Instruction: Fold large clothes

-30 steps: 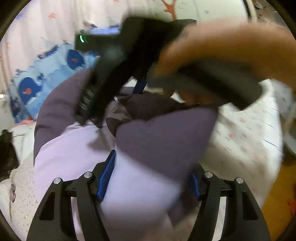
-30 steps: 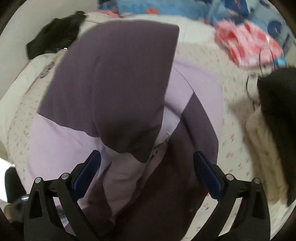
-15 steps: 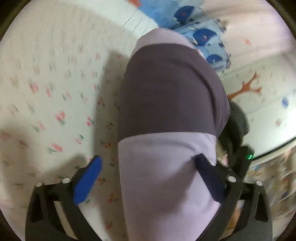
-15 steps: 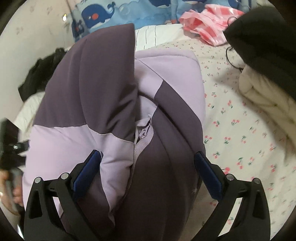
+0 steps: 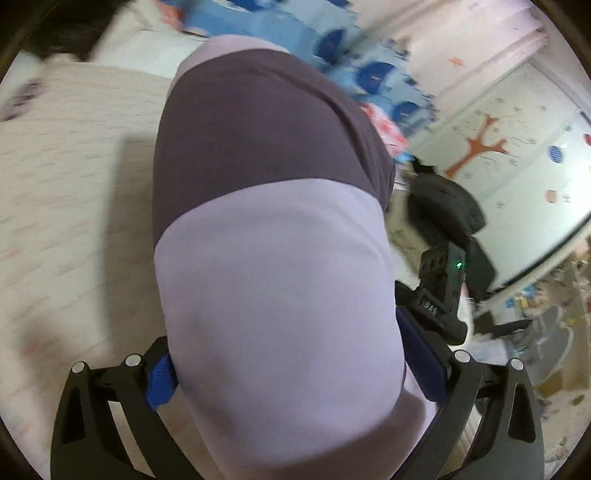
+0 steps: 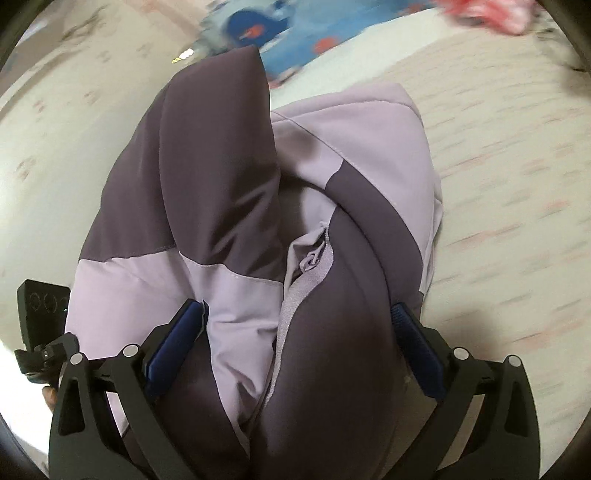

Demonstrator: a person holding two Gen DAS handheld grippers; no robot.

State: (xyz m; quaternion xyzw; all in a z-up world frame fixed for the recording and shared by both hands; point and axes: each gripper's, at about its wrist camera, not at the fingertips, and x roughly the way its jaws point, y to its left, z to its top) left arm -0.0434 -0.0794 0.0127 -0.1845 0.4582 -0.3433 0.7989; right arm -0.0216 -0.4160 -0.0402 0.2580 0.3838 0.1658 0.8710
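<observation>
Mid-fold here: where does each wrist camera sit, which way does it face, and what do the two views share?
Left wrist: on the left gripper, angled down along its fingers at the jacket on the floral bedsheet; the other gripper's body shows at right.
Right wrist: on the right gripper, angled down at the jacket's zipper; the other gripper's body shows at left.
Shared: jacket, bedsheet, whale-print fabric.

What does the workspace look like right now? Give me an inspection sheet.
Surface: floral bed sheet, blurred.
Job's things: purple two-tone jacket, bundled, zipper facing up in the right wrist view.
Clutter: black garment; pink-red cloth; blue whale blanket.
Grippers: left gripper and right gripper both have their jaws wide with the jacket filling the gap; whether they press on it is unclear.
Cables: nothing seen.
Surroundings: wall with an orange tree decal.
</observation>
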